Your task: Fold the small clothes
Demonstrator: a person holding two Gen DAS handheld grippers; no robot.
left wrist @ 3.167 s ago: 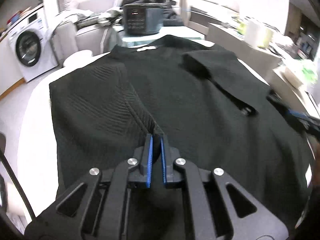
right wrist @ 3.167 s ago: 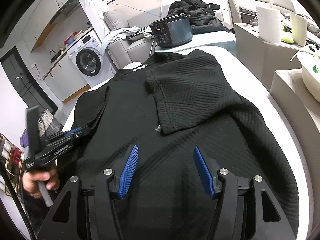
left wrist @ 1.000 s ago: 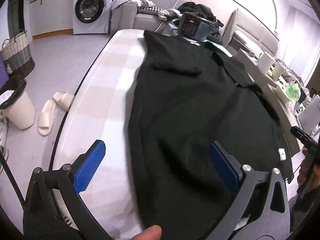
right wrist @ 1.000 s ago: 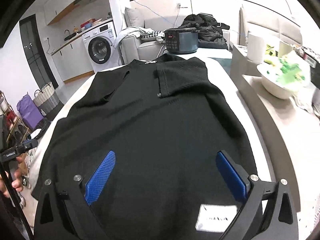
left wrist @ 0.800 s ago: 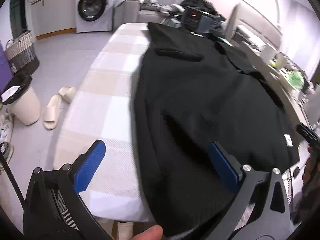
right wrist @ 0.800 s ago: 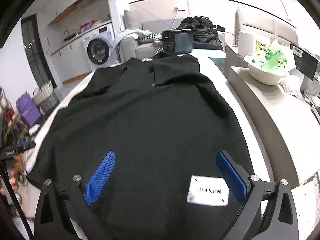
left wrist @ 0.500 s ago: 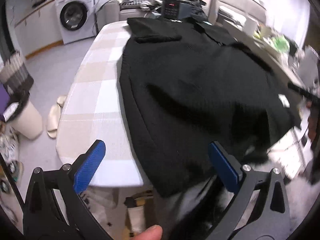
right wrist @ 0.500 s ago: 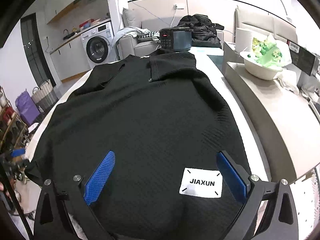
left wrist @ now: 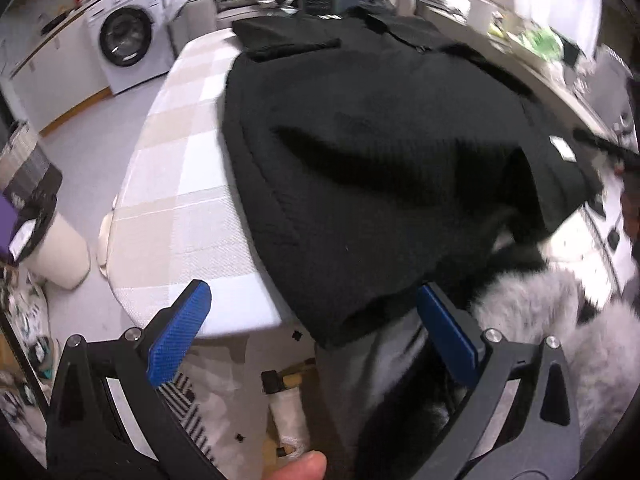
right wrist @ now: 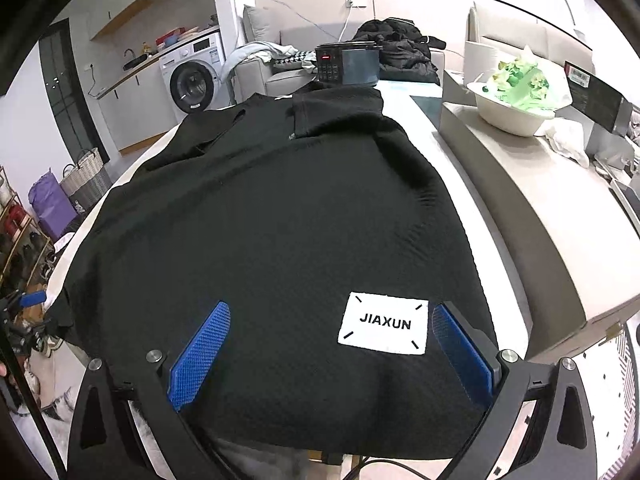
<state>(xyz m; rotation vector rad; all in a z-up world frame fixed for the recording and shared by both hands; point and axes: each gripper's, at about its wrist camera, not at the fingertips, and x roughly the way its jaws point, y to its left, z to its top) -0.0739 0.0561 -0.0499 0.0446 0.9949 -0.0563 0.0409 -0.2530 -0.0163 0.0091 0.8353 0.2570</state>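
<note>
A big black shirt (right wrist: 272, 216) lies spread out on a long table (left wrist: 176, 184) with a pale checked cloth. Both short sleeves are folded in over the chest at the far end. The bottom of the shirt hangs over the near edge of the table. A white patch (right wrist: 384, 324) with the word JIAXUN sits on the shirt near that bottom edge.

The right gripper (right wrist: 332, 344) is close to the bottom edge of the shirt. Its two blue fingers (right wrist: 200, 356) are spread wide, one on each side of the cloth, with the white patch just inside the right one. They hold nothing. I cannot tell if they touch the cloth.

The left gripper (left wrist: 320, 336) is off the near left corner of the table. Its blue fingers (left wrist: 180, 332) are spread wide too, and nothing is between them but air and the hanging edge of the shirt farther away. A fingertip (left wrist: 296, 468) shows at the bottom of the left view.

At the far end of the table stands a dark cooker (right wrist: 346, 62) with a small red light. Behind it is a gray sofa (right wrist: 280, 40) with a heap of dark clothes. A white washing machine (right wrist: 196, 76) stands to the left. On a counter to the right is a white bowl (right wrist: 512, 114) with something green in it.
</note>
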